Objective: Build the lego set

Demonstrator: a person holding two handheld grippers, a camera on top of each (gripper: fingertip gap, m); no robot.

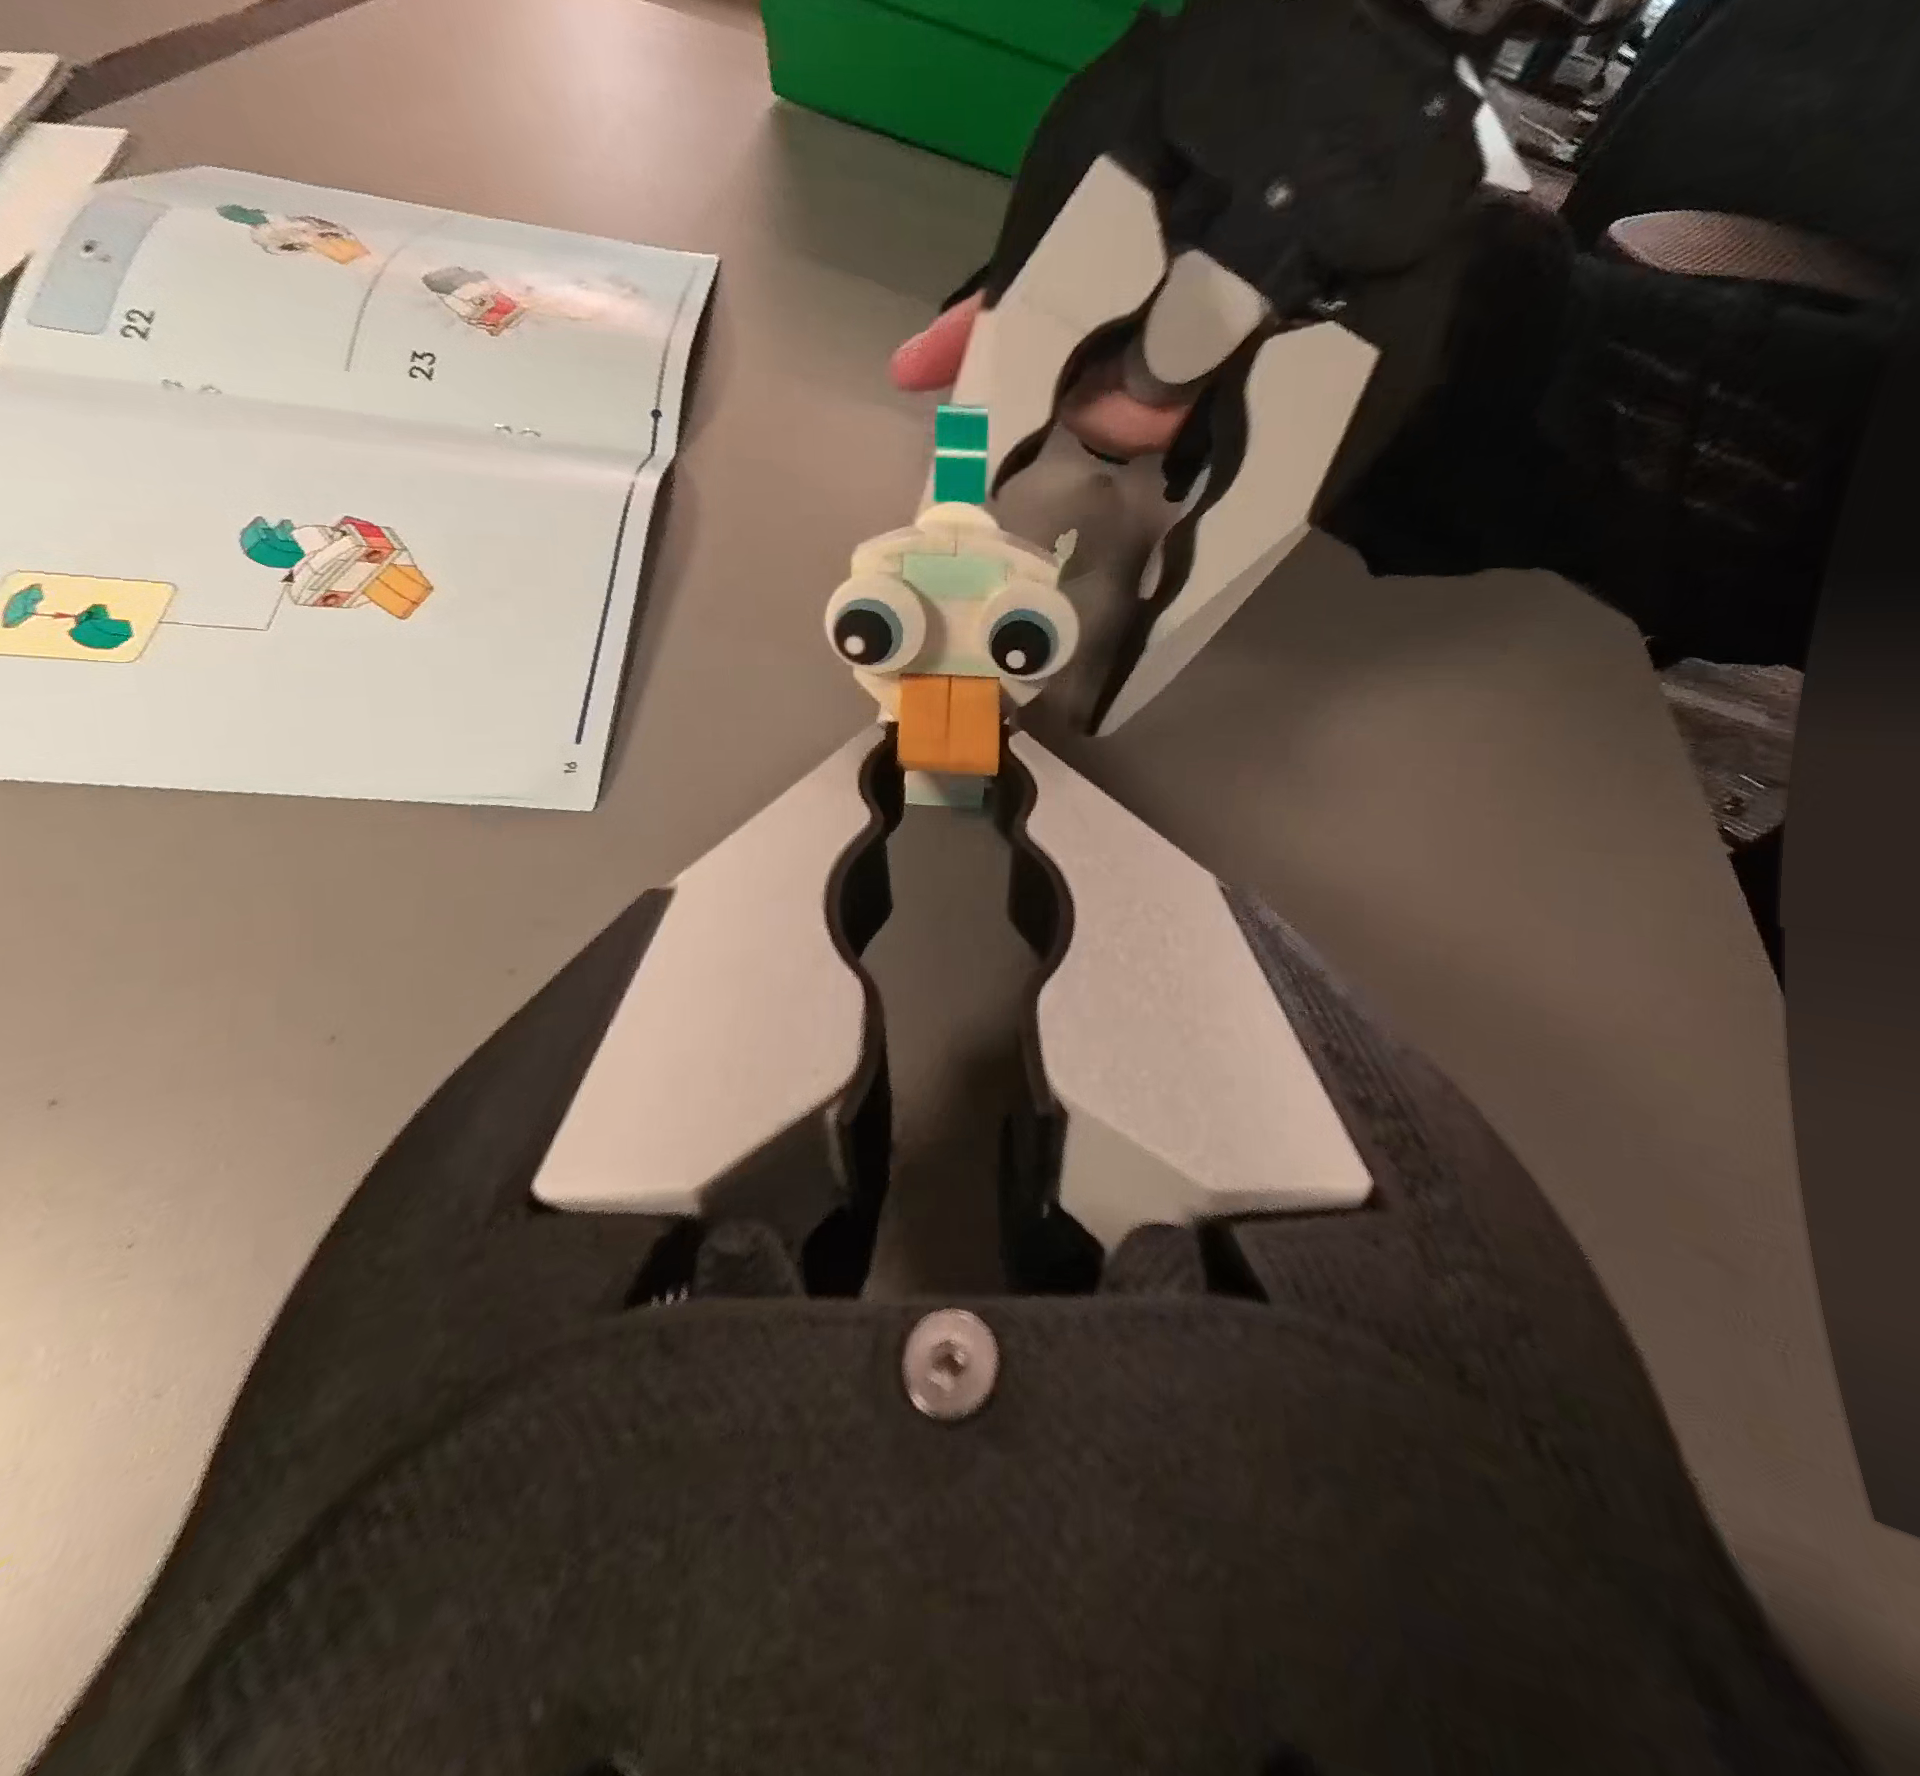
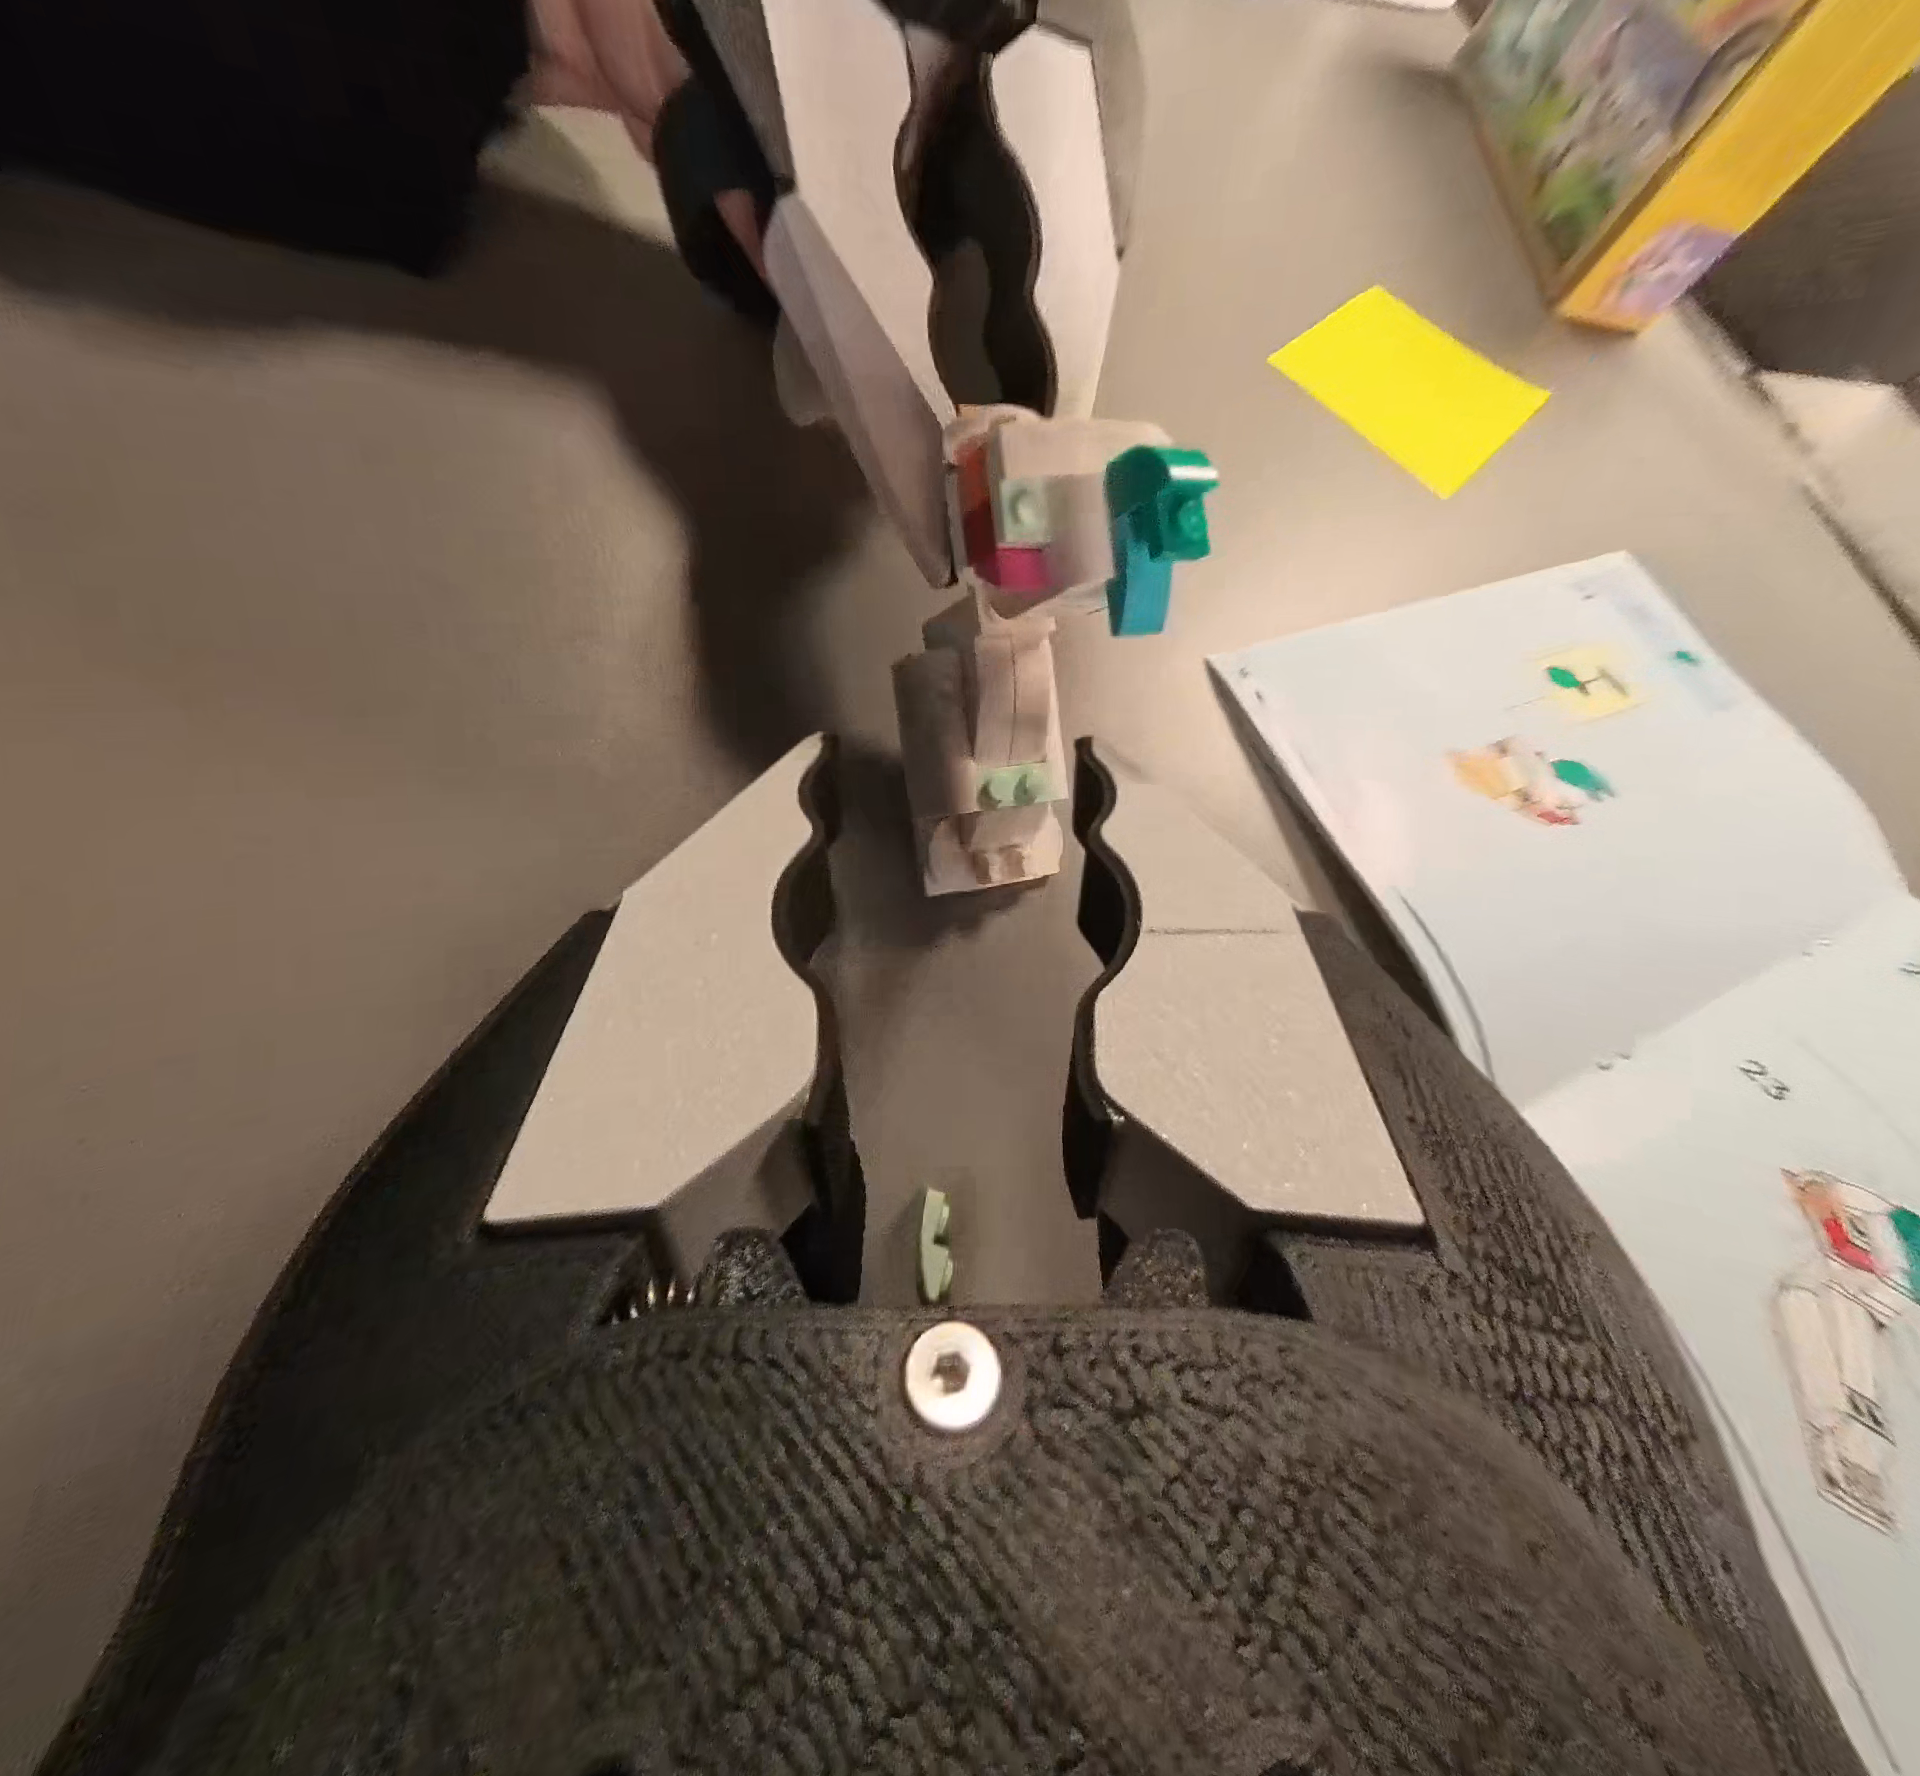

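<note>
My left gripper (image 1: 951,760) is shut on a white lego bird head (image 1: 940,614) with two big eyes, an orange beak (image 1: 951,713) and a teal crest (image 1: 961,453), held above the table. In the right wrist view the left gripper (image 2: 1003,479) comes in from the top with the head (image 2: 1039,521) and crest (image 2: 1153,531). My right gripper (image 2: 954,750) is open, its fingertips on either side of a white lego body (image 2: 982,791) just below the head. I cannot tell if head and body are joined. The right gripper also shows in the left wrist view (image 1: 1070,583).
An open instruction booklet (image 1: 312,500) lies on the grey table (image 1: 312,999); it also shows in the right wrist view (image 2: 1558,843). A green box (image 1: 935,12) stands at the back. A yellow note (image 2: 1408,386), a lego box (image 2: 1662,64) and a small light-green piece (image 2: 935,1248) are nearby. My left and right fingertips are right by each other.
</note>
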